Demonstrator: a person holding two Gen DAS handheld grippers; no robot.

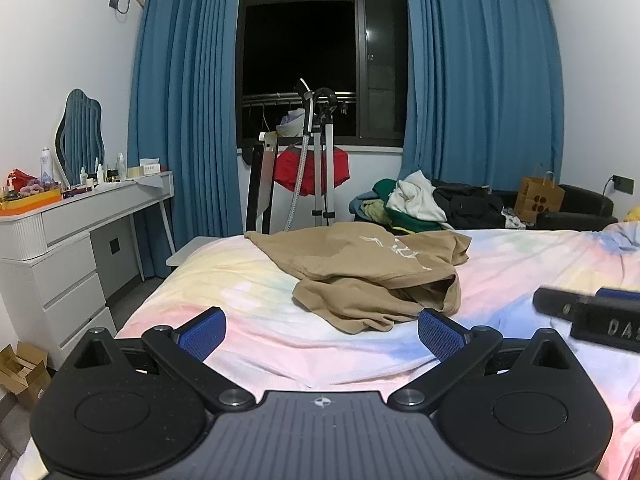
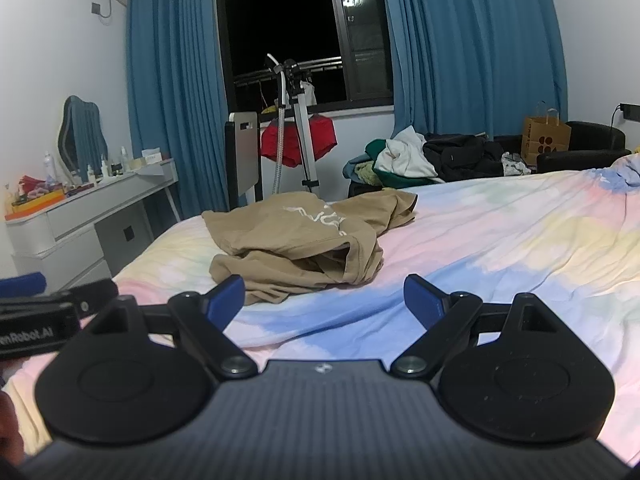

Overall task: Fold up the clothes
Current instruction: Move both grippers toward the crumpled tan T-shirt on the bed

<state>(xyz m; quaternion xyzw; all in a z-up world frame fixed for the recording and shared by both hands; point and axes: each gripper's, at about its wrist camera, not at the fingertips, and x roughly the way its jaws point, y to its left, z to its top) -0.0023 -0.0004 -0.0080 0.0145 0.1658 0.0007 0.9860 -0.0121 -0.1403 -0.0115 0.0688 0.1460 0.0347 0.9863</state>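
A: Where's the shirt?

B: A crumpled tan shirt (image 1: pixel 376 276) lies on the pastel bed (image 1: pixel 248 292) at twelve o'clock — both the left gripper (image 1: pixel 320 330) and right gripper (image 2: pixel 324 300) are spread wide, empty.

A: Risk?

B: Probably pinching bunched layers — or the sheet.

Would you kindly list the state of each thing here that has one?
Tan cotton shirt: crumpled, unfolded, on the bed.
Left gripper: open, empty.
Right gripper: open, empty.
Blue curtains: drawn apart.
Pastel bedsheet: spread, slightly wrinkled.
Heap of clothes: unfolded.
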